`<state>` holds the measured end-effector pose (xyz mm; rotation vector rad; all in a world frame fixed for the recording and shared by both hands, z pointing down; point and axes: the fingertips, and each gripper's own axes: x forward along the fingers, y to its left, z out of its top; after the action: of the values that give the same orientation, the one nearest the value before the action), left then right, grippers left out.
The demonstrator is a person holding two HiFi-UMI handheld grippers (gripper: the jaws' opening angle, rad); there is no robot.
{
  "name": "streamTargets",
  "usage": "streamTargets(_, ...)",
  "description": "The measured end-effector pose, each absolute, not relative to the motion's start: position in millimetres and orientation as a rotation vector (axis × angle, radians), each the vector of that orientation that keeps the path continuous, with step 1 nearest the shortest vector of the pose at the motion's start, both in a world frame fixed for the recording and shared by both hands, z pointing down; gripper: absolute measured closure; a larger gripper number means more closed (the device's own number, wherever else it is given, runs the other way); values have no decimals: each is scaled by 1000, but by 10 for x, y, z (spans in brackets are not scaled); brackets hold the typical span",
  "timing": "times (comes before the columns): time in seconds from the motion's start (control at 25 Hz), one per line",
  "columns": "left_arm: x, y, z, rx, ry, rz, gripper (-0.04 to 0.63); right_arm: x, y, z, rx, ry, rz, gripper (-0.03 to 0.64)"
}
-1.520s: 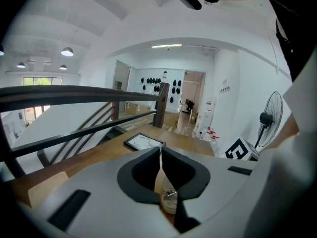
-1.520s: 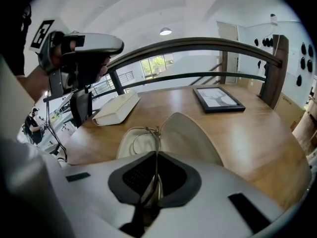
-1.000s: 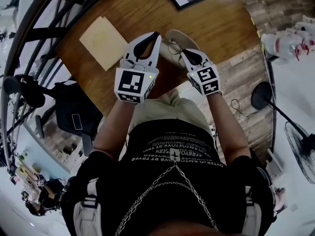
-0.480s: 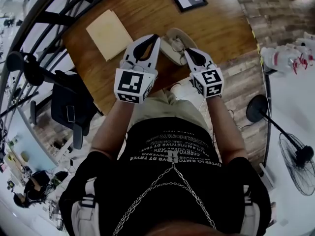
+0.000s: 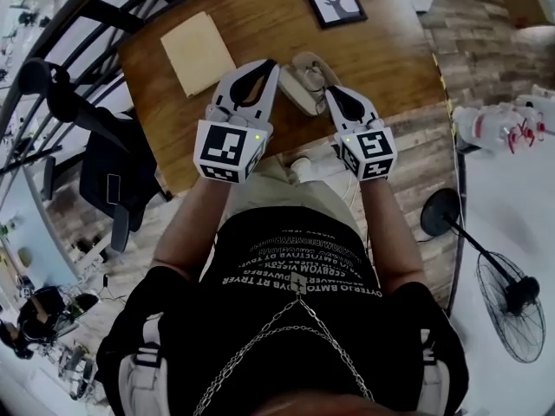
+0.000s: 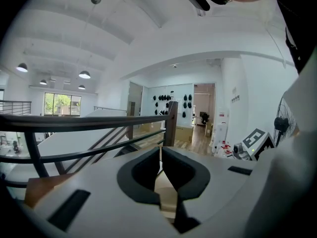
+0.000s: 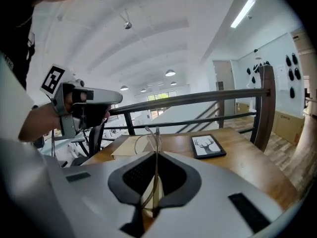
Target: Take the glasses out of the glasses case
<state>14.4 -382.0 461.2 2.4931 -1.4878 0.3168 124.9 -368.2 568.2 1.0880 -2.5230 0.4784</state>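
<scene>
Right tongs [image 5: 329, 92] pinch the glasses [image 7: 156, 133] by their thin frame, just above the open case [image 5: 299, 81] on the desk [image 5: 390, 50]. Left tongs [image 5: 270, 64] are closed and empty beside the case. This looks like the lifting-out step; next, carry the glasses clear.

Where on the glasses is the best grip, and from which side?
Likely the thin wire frame, edge-on from the person's side. The right gripper grips the glasses so: the wire stands upright between its shut jaws, the rim loop clear of the pads.
</scene>
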Motion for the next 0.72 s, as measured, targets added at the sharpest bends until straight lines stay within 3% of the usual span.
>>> streamTargets(0.72,105,-3583,4187,2527,-1589,246,558,1211,-3553,4551,1142,-2717,186,589)
